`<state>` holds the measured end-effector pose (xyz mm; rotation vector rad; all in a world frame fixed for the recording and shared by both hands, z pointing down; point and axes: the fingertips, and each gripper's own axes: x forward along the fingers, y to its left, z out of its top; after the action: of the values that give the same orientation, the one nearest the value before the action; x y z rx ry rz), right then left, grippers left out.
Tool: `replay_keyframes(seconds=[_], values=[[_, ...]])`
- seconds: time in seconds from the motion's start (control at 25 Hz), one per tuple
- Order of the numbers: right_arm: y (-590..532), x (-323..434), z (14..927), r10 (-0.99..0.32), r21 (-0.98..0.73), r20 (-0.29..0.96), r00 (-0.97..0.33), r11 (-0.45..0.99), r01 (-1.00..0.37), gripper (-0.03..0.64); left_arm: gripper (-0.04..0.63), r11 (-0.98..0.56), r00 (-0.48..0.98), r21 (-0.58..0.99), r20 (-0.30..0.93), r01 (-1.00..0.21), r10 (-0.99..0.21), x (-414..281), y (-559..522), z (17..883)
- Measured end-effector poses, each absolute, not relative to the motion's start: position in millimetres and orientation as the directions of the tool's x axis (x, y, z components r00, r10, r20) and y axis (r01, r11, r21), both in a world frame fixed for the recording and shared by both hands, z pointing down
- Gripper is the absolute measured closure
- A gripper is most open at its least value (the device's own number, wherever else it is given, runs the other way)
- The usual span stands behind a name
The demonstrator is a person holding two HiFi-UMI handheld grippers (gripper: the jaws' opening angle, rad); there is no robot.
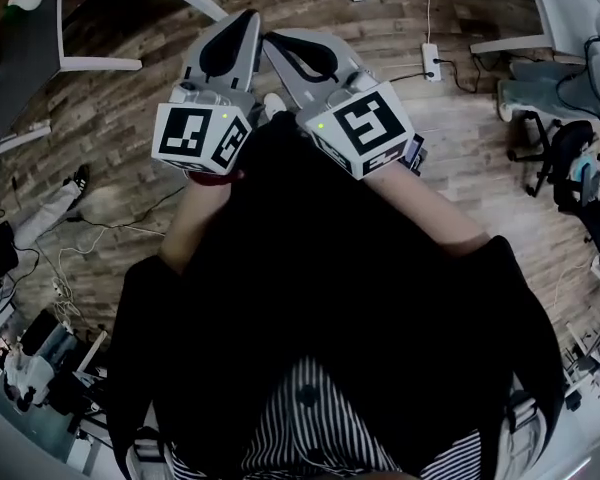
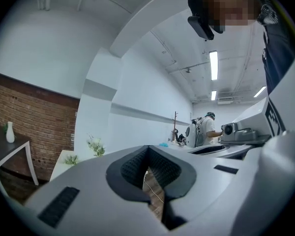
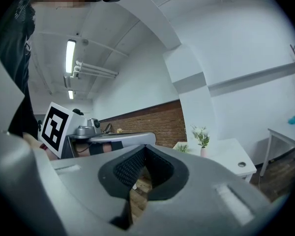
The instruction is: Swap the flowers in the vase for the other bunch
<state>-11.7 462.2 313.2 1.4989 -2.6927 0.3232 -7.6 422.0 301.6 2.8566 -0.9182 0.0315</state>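
The left gripper has its jaws pressed together on nothing, and the right gripper is likewise closed and empty. In the head view both are held close in front of the person's dark top, side by side, tips converging toward 12 o'clock over the brown wooden plank floor. In the right gripper view the small pale pink vase of white and green flowers stands upright at about 3 o'clock of the jaws, on a white square desk, with the low green bunch just beside it at its 9 o'clock. In the left gripper view the same flowers sit at 9 o'clock, so the desk probably lies straight ahead between the two lines of aim, well apart from both. Neither gripper looks clearly nearer. The stems run vertically, so the flowers likely lift straight up.
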Motion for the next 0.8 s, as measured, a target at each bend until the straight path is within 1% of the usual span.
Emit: replay_keyframes(seconds=[0.2, 0.56, 0.68, 0.8], values=[[397.6, -40.5, 307.2, -0.843, -0.139, 0.153, -0.516, 0.498, -0.856, 0.615, 0.591, -0.811, 0.82, 0.122, 0.062, -0.573, -0.569, -35.9, 357.7, 296.1], [303.0, -84.1, 313.5, -0.839, -0.111, 0.183, -0.512, 0.5, -0.859, 0.615, 0.591, -0.809, 0.825, 0.18, 0.032, -0.56, -0.564, -80.9, 264.3, 304.0], [290.2, -88.3, 321.2, -0.825, -0.106, 0.215, -0.522, 0.512, -0.852, 0.615, 0.591, -0.804, 0.823, 0.192, 0.04, -0.563, -0.567, -84.9, 251.2, 312.4], [280.5, -81.3, 331.6, -0.823, -0.119, 0.245, -0.513, 0.5, -0.858, 0.615, 0.591, -0.812, 0.836, 0.208, 0.059, -0.545, -0.546, -77.2, 241.4, 323.9]])
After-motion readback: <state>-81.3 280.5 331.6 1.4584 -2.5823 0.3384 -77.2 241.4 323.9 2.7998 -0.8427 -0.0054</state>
